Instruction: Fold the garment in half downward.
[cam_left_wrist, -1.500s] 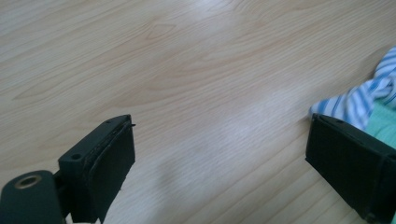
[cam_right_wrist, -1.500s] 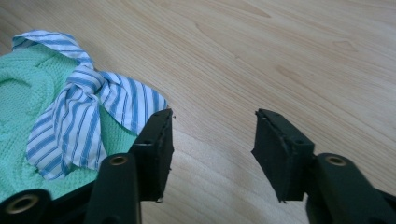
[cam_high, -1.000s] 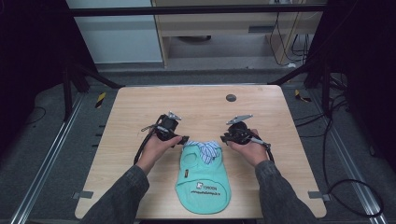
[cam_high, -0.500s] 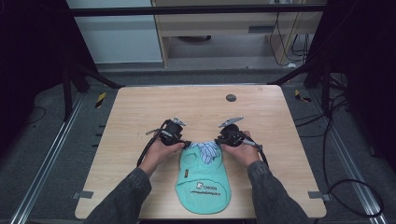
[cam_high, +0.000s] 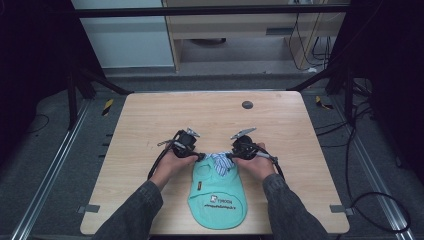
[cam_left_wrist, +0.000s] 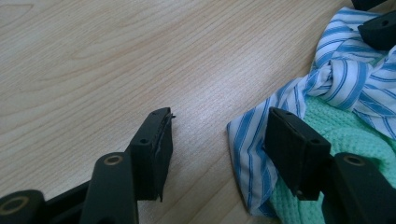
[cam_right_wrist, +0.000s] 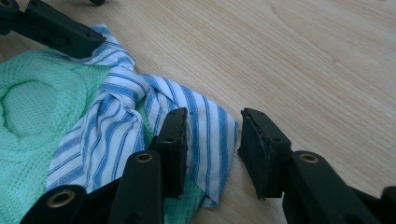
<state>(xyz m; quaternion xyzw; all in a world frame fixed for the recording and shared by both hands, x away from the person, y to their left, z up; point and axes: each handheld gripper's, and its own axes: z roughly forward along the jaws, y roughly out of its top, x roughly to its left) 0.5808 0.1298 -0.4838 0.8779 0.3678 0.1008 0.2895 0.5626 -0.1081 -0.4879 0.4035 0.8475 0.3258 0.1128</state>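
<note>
A small mint-green knit garment (cam_high: 218, 192) lies flat near the table's front edge, with a blue-and-white striped collar (cam_high: 218, 162) knotted at its far end. My left gripper (cam_high: 200, 156) sits at the collar's left side. Its jaws (cam_left_wrist: 217, 116) have just been closing and stand apart, one over bare wood and one on the collar's edge (cam_left_wrist: 247, 140), not pinching it. My right gripper (cam_high: 231, 156) is at the collar's right side. Its jaws (cam_right_wrist: 215, 116) have just been opening, and a corner of the striped cloth (cam_right_wrist: 205, 135) lies loose between them.
The garment rests on a light wooden table (cam_high: 210, 115) with a small dark round disc (cam_high: 247, 104) toward the back. Dark floor, metal rails and cables surround the table. Each gripper's jaw tip shows in the other's view, close across the collar.
Both hands have drawn in toward the collar, the right one sliding left and lower. The right jaws stand wider than before; the left jaws stand narrower.
</note>
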